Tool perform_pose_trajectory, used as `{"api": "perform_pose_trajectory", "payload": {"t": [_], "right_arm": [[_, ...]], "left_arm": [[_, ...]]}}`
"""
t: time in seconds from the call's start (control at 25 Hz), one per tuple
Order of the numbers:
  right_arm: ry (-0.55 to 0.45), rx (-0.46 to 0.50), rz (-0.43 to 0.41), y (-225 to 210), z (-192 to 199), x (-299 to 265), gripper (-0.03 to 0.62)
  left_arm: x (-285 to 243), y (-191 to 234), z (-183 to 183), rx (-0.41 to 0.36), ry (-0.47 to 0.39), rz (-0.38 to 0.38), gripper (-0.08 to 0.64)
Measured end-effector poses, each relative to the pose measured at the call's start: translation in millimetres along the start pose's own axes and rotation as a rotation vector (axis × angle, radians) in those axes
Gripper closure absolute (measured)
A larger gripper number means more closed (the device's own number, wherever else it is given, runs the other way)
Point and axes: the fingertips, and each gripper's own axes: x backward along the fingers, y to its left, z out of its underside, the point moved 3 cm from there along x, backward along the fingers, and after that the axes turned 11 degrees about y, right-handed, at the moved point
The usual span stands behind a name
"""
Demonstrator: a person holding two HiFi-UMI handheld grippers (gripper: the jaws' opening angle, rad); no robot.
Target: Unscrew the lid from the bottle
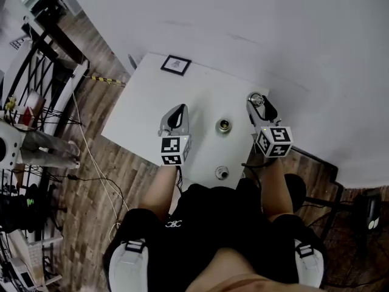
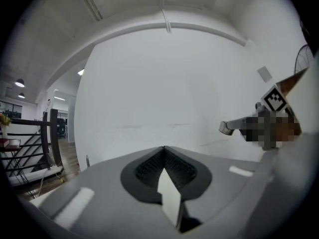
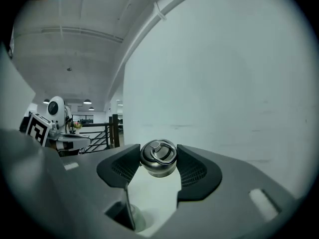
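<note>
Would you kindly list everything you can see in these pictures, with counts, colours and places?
table: one, white, in front of the person.
marker card: one, black and white, table's far edge.
bottle: one, silver, mid-table.
small round metal thing: one, silver, table's near edge; cannot tell what it is.
lid: one, silver with a ring, held up off the table.
left gripper: one, grey, shut, empty.
right gripper: one, grey, shut on the lid.

Table point(image 1: 152, 111) stands against wall point(image 1: 255, 17), rack point(image 1: 36, 84) on floor to its left. Marker card point(image 1: 175, 65) on far-left corner. Bottle point(image 1: 223, 125) mid-table, between left gripper point(image 1: 177, 114) and right gripper point(image 1: 258, 102). Lid point(image 3: 158, 157) between right gripper's jaws, off bottle. Small metal piece point(image 1: 222, 173) at near edge, in front of bottle.
</note>
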Motion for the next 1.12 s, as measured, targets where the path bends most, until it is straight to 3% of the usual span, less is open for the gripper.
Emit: {"api": "perform_pose_trajectory", "payload": {"t": [0.4,1.12], "right_arm": [[-0.039,-0.022,0.15,-19,-2,47,0.359],[-0.028,-0.003,0.137,-13,6,52,0.359]], "left_arm": [[5,-32,-31,0.001,-0.071,0.06,0.506],[-3,-68,-29,-0.06,-0.051,0.134,0.506]]}}
